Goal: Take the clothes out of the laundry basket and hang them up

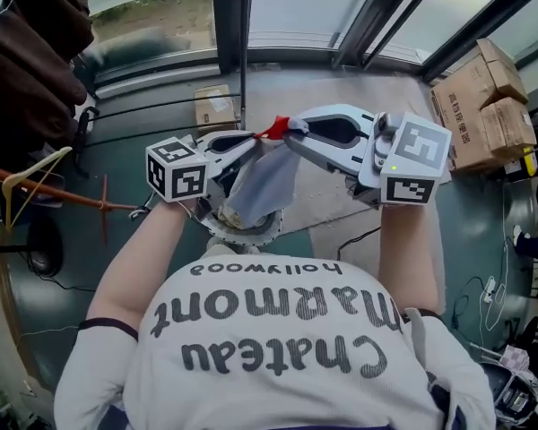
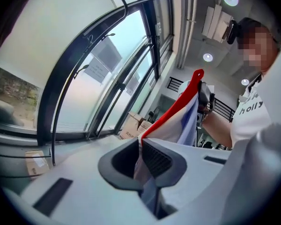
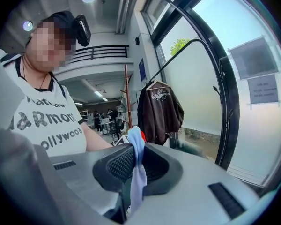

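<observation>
Where dark clothes hang at the upper left, a wooden hanger sits below them. A pale blue garment with a red edge hangs above the basket. The left gripper is clamped on the garment's red edge, and the right gripper on a blue corner.

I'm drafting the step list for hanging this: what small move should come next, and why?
Probably draw the claws apart to spread the cloth: left claw and right claw both pinch its red-trimmed top edge close together, so it hangs bunched.
</observation>
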`<state>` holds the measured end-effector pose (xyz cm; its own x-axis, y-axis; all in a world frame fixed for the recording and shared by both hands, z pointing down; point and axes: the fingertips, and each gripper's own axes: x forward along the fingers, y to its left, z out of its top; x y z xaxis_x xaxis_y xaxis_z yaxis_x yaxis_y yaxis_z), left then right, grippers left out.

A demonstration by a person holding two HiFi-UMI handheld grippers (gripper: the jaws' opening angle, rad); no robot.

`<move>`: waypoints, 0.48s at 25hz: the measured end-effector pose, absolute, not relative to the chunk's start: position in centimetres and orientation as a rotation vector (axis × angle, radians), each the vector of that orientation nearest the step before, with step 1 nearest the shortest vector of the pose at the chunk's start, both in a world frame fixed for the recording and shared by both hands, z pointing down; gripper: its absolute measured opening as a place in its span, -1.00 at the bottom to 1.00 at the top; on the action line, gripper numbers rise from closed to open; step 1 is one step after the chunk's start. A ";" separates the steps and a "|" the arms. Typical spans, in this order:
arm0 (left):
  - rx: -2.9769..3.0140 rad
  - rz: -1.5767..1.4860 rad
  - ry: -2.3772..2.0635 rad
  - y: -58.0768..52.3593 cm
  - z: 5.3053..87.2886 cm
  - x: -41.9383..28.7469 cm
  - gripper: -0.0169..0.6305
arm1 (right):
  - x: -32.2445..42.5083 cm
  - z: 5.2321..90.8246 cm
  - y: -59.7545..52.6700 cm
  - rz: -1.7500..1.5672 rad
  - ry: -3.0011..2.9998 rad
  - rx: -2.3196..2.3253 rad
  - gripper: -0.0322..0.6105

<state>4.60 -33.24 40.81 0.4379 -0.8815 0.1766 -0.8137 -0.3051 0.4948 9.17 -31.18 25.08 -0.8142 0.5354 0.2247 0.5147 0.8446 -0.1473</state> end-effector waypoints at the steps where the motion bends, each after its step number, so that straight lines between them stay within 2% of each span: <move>1: 2.166 -0.172 -1.445 -32.8 40.9 4.2 -0.86 | 9.2 25.3 -31.3 0.126 -2.770 -0.802 -0.74; 8: 2.096 -0.283 -1.591 -28.1 38.7 1.4 -0.87 | 8.9 25.3 -31.8 0.201 -2.811 -0.812 -0.74; 12: 2.061 -0.322 -1.689 -23.5 38.1 -2.2 -0.88 | 5.2 25.0 -28.6 0.167 -2.799 -0.901 -0.74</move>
<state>-2.16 -23.51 38.13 0.2214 -0.9697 0.1035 -0.8638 -0.1457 0.4823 5.18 -28.61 25.01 -0.7954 0.5869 0.1512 0.5647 0.8083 -0.1666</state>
